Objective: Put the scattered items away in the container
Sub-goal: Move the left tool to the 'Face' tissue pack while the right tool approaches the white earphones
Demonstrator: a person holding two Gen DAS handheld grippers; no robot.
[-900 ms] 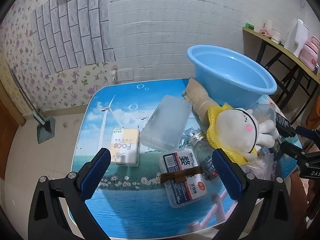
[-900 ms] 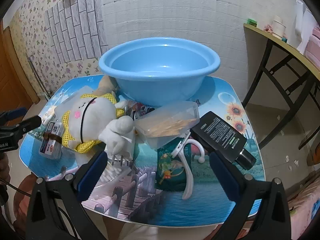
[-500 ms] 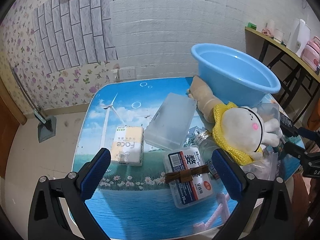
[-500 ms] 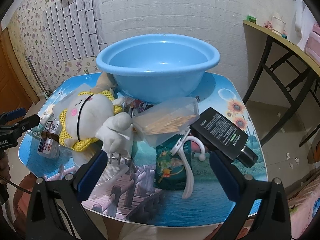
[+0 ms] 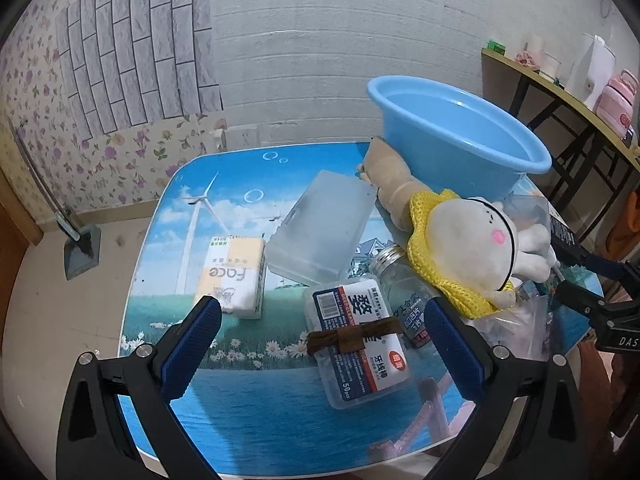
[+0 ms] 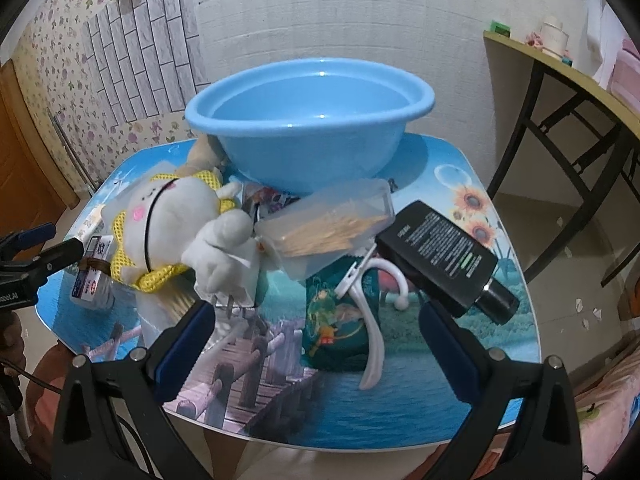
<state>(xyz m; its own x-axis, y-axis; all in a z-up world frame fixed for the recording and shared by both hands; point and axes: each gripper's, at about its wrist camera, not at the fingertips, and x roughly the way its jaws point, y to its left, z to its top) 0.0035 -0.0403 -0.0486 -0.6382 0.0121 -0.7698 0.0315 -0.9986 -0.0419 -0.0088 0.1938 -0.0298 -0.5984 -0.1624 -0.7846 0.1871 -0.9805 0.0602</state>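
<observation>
Both tools hang spread wide and empty over the table [image 5: 280,412], the left tool [image 5: 320,344] above the floss box [image 5: 356,340] and the right tool [image 6: 316,340] above the green packet [image 6: 336,320], likely choosing first picks for the empty blue basin [image 6: 308,152] behind the clutter.

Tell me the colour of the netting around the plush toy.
Yellow netting wraps the white plush toy; the left wrist view shows it best.
</observation>
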